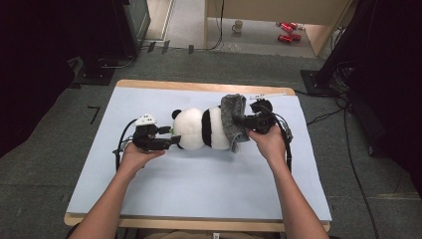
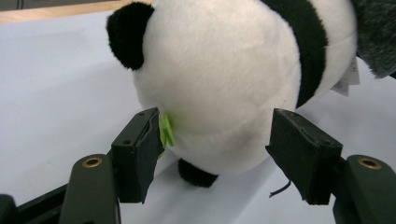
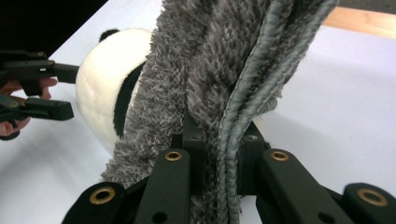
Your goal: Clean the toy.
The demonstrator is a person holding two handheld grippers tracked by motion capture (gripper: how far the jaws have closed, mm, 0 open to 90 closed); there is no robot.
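Your left gripper [image 2: 212, 154] stands wide around the panda [image 1: 201, 128] at mid-table, pads clear. Your right gripper [image 3: 222, 154] pinches the grey towel [image 1: 234, 119] draped over its right end.

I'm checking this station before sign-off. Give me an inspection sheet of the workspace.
Surface: pale blue mat on a wooden table.
Job's things: plush panda lying down; grey fuzzy cloth draped over its end.
Clutter: nothing seen.
Grippers: left gripper open around the panda's head; right gripper shut on the cloth.
Cables: black leads trail from both grippers.
Surroundings: grey carpet, mug, red cans.
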